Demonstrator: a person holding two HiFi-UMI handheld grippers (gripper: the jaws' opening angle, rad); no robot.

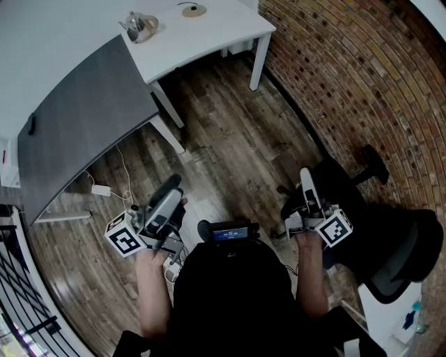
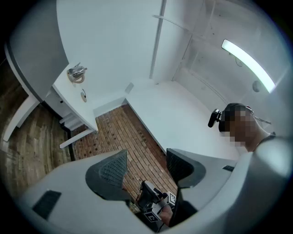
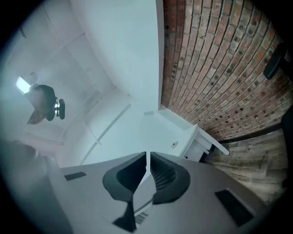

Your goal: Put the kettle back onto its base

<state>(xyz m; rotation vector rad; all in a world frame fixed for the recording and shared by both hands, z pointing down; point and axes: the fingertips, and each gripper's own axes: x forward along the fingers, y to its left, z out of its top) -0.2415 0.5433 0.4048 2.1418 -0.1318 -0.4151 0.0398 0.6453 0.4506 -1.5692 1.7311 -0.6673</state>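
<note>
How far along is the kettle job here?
Nothing done yet: the kettle sits on the white table, apart from its base. Nothing in hand: left gripper jaws apart and empty, right gripper jaws together, both far from the table. Left: approach, grasp, set it down.

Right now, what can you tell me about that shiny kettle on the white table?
The kettle looks like polished metal: small, rounded and silvery, with a handle arching over its top and what seems a spout at one side. It stands upright on the white table, near the dark grey tabletop. It is off its base, the flat round disc lying apart on the same table. Only the table touches it.
</note>
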